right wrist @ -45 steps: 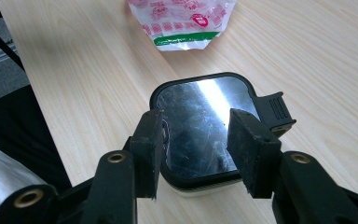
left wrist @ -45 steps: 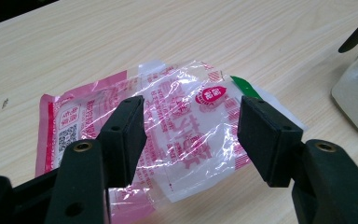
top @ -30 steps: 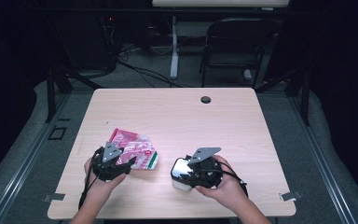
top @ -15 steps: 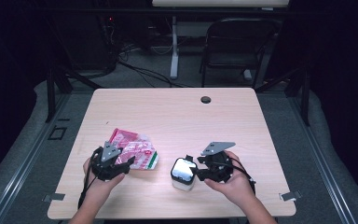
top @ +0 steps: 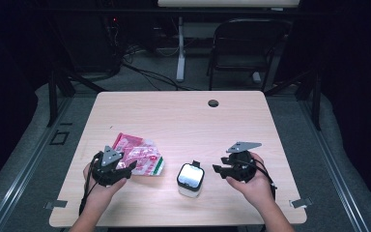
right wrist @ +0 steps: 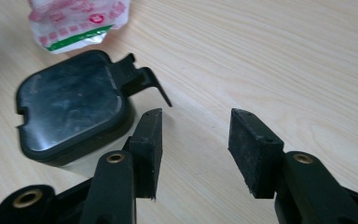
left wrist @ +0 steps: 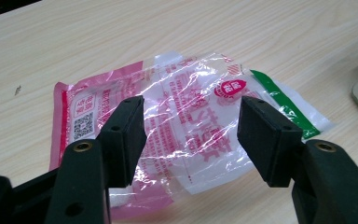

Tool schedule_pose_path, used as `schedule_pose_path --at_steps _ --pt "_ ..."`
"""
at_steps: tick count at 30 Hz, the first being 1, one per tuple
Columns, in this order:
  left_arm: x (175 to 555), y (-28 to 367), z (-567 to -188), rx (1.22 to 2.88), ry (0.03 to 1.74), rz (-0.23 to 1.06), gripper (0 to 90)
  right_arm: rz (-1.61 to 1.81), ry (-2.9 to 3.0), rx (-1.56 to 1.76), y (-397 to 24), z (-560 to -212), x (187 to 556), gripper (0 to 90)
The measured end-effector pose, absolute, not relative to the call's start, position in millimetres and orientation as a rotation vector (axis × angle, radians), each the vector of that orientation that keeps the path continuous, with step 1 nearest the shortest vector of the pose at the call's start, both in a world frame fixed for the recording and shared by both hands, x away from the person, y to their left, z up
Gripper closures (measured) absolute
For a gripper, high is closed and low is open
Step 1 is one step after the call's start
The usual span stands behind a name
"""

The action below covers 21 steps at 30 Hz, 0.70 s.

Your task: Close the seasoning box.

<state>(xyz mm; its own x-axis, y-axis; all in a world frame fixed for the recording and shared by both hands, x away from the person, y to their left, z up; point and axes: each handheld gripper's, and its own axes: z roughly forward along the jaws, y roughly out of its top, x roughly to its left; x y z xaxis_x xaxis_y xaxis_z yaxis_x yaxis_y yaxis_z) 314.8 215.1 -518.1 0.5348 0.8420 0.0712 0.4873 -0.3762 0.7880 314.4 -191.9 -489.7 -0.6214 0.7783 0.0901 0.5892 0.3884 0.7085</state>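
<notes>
Resting low on the table [top: 183, 116], both tools gape empty: left tool [top: 125, 170] over the packet [top: 140, 157], right tool [top: 218, 169] beside the black-lidded container [top: 190, 179].

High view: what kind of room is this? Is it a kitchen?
Probably not a kitchen; more likely a lab or workshop. A bare wooden table stands in a dark room, with cables on the floor behind it and a black folding chair.
</notes>
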Motion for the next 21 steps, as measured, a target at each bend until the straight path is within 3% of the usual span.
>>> schedule_pose_path --at_steps 21 --pt "323 237 -525 1.999 1.161 0.63 41.5 0.846 2.273 1.395 -225 -536 337 53.7"
